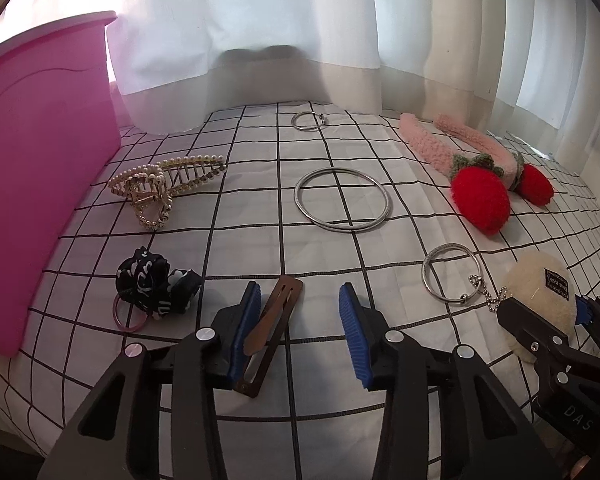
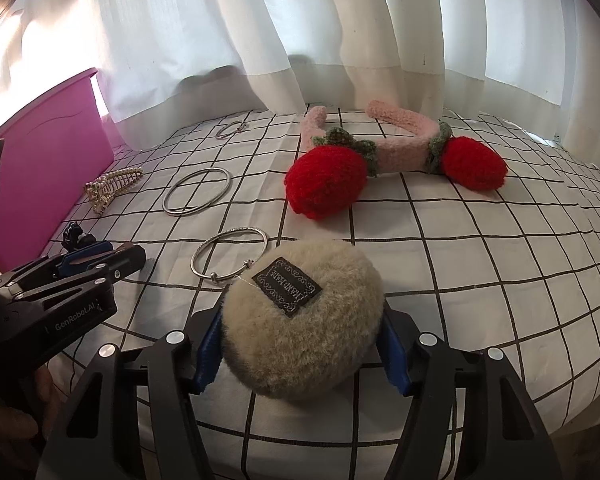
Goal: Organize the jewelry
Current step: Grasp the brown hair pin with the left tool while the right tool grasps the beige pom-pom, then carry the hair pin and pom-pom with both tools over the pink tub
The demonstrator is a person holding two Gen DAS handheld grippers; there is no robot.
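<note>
Blue-padded fingers [image 1: 252,320] of the left gripper [image 1: 300,330] stand apart around a brown snap hair clip [image 1: 274,330], which lies on the checked cloth [image 1: 380,340] against the left pad only; the right pad is clear of it. Beside that clip, to its left, sits a black-and-white scrunchie [image 1: 152,284] with a pink hair tie [image 1: 128,318] (partly tucked under it). Beyond the clip lie a pearl claw clip [image 1: 160,188], a large silver bangle [image 1: 342,200] and a small ring [image 1: 306,121]. Left of the clip stands a pink box [image 1: 40,184].

Right of the clip, the right gripper [image 2: 300,344] is clamped on a fluffy beige pouch [image 2: 300,320], both pads pressed into its sides. A bead chain links the pouch to a silver bracelet [image 2: 230,254]. Beyond lies a pink strawberry headband [image 2: 396,152].
</note>
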